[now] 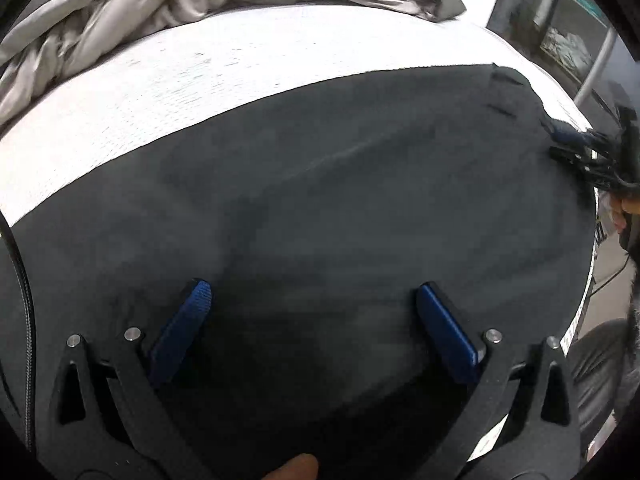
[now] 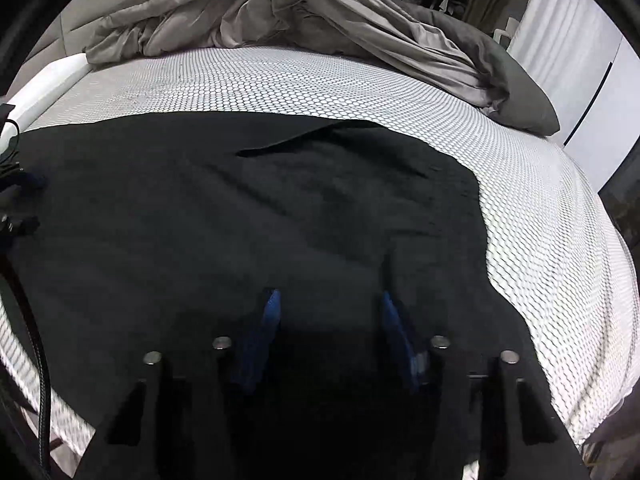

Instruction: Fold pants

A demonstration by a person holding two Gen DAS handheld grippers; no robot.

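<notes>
Black pants [image 1: 340, 200] lie spread flat on a white mattress [image 1: 180, 80]; they also show in the right wrist view [image 2: 240, 208], with a fold flap near the far edge. My left gripper [image 1: 312, 296] is open, its blue pads just above the near part of the pants, holding nothing. My right gripper [image 2: 328, 300] is open over the pants' near edge, empty. The right gripper also shows at the right edge of the left wrist view [image 1: 576, 148], and the left gripper at the left edge of the right wrist view [image 2: 16, 200].
A crumpled grey duvet [image 2: 320, 20] lies piled at the far side of the mattress [image 2: 540, 220]; it also shows in the left wrist view [image 1: 120, 12]. A black cable [image 2: 36, 340] hangs at the left. Shelving [image 1: 572, 36] stands beyond the bed.
</notes>
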